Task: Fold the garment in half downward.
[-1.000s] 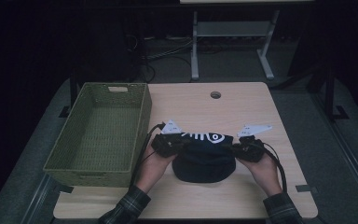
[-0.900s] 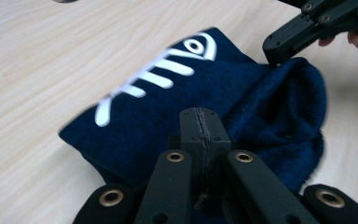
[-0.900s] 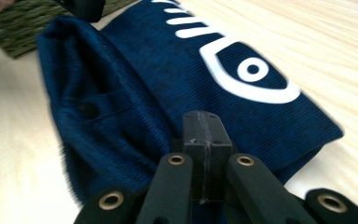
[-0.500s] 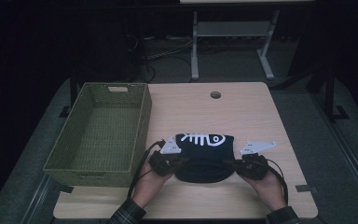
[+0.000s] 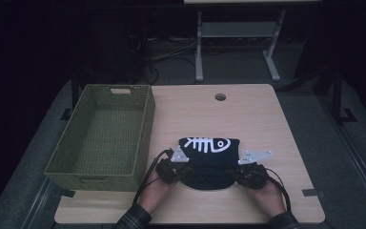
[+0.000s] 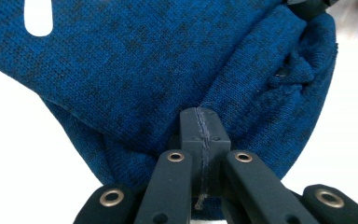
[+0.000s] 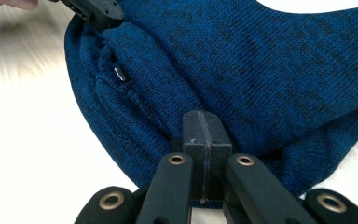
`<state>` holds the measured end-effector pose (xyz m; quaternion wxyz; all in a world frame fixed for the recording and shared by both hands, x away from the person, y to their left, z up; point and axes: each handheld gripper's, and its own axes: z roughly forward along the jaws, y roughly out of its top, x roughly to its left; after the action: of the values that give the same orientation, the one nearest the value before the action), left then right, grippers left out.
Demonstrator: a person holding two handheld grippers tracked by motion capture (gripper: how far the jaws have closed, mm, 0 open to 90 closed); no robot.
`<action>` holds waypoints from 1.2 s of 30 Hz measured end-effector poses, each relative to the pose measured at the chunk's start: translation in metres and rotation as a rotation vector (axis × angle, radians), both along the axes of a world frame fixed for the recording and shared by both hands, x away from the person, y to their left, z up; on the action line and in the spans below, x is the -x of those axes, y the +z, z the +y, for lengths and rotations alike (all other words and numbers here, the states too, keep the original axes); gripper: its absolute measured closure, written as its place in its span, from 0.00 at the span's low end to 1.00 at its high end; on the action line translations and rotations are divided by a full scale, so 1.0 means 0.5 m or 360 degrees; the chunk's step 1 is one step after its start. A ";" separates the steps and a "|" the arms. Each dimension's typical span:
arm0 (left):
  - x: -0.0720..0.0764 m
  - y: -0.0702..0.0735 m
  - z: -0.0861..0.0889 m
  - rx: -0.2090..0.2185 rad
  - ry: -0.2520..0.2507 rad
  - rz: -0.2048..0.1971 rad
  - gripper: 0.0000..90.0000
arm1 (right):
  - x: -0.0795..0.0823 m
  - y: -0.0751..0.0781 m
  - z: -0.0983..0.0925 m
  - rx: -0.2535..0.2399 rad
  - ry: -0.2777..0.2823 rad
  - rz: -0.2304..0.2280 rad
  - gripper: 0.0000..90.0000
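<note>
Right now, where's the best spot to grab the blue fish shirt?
Grip the folded shirt at its two near corners, coming from the person's side. The fold bunches thick there, and the left tongs and right tongs are shut on it.

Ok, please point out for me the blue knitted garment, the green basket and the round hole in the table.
blue knitted garment [image 5: 209, 145]: high view, on its white fish-skeleton print.
green basket [image 5: 148, 133]: high view, on its right wall.
round hole [image 5: 220, 97]: high view, at its middle, far part of the tabletop.

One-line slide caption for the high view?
Both claws, left and right, pinch a folded dark fish-skeleton garment beside a green basket.
</note>
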<state>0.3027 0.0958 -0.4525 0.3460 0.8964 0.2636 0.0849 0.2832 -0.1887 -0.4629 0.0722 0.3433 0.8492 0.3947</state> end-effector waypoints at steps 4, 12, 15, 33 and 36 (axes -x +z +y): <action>-0.001 0.007 0.001 0.0027 0.0013 0.0023 1.00 | 0.000 0.005 0.000 0.0007 0.0009 -0.0013 1.00; -0.023 0.074 0.002 0.0162 0.0054 -0.0107 1.00 | -0.025 0.056 -0.001 -0.0075 0.0001 -0.0143 1.00; -0.055 0.082 -0.007 0.0185 0.0084 -0.0144 1.00 | -0.054 0.066 0.007 -0.0094 -0.0012 -0.0183 1.00; -0.150 -0.005 -0.043 -0.0001 0.0144 -0.0087 1.00 | -0.145 -0.006 0.053 0.0027 -0.0088 -0.0090 1.00; -0.158 -0.008 -0.037 0.0005 0.0163 -0.0087 1.00 | -0.134 -0.008 0.062 0.0032 -0.0063 -0.0082 1.00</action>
<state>0.3816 0.0775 -0.4566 0.3496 0.8785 0.2998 0.1267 0.3503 -0.1577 -0.4667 0.1052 0.3491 0.8441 0.3932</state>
